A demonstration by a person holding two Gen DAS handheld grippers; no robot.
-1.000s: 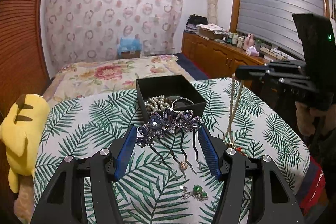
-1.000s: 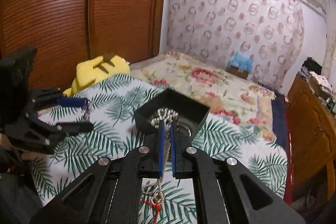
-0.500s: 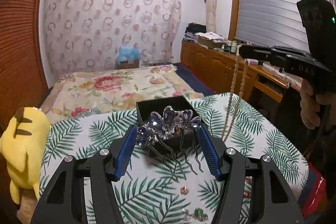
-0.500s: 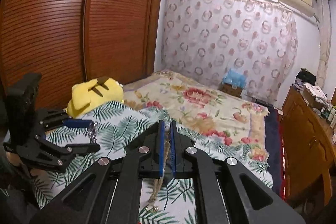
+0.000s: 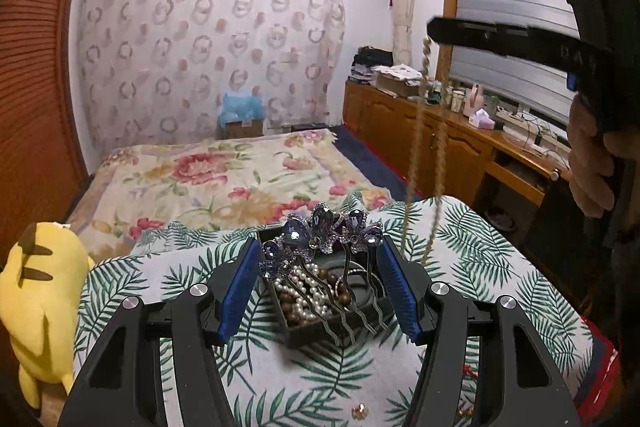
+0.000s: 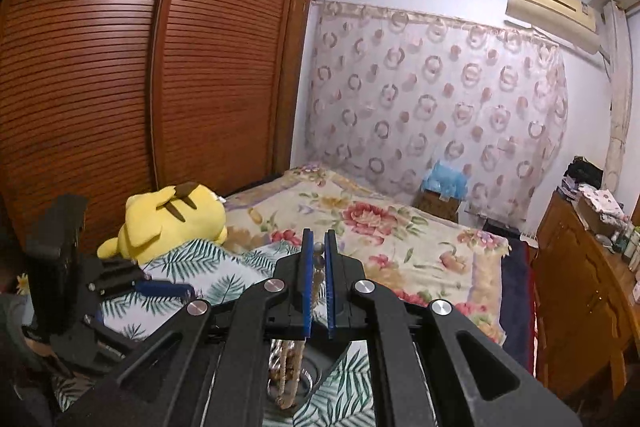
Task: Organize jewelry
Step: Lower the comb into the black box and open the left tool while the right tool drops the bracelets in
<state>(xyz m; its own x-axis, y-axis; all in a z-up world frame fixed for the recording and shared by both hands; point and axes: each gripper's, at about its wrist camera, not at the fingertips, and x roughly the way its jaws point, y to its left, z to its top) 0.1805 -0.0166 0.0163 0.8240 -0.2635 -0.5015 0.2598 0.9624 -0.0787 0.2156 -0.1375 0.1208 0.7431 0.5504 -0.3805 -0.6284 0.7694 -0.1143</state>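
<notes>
My left gripper (image 5: pixel 318 281) is clamped on the purple jewelled hair comb (image 5: pixel 320 239), held between its blue pads above the black jewelry box (image 5: pixel 296 331) of pearls and beads. Further right, my right gripper (image 6: pixel 319 279) pinches the beaded necklace (image 5: pixel 416 163), whose strands hang down beside the box.

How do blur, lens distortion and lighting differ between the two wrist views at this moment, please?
Left wrist view: the hanging beaded necklace is motion-smeared, while the jeweled hair comb in the left gripper is sharp; the fisheye bows the wardrobe edge. Right wrist view: the wardrobe curves strongly, lighting is dim and bluish, and the right gripper shows crisp.
</notes>
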